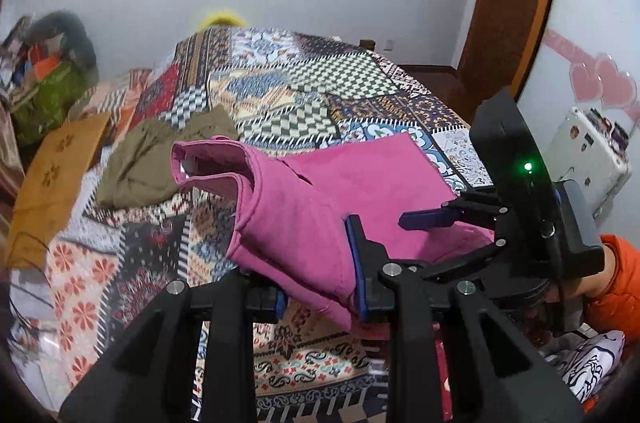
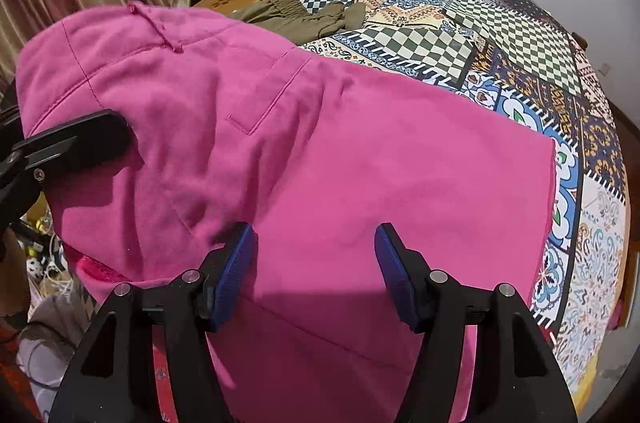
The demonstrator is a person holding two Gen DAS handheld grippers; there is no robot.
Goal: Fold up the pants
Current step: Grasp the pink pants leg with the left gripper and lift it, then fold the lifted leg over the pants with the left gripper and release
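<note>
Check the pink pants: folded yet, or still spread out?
Partly folded. The pink pants lie doubled over on the bedspread, waistband end lifted in the left gripper; the right gripper hovers open above them.

My left wrist view and right wrist view both sit close over the pink pants (image 1: 304,207), facing the far patterned bedspread (image 2: 500,35) they share.

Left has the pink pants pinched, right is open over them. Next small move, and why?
Probably lower the right gripper onto the pink pants and close on the near edge. Its jaws stand apart above the cloth and grasp nothing, while the left gripper alone holds a bunched fold off the patterned bedspread. A second hold should let the fold be carried over evenly.
</note>
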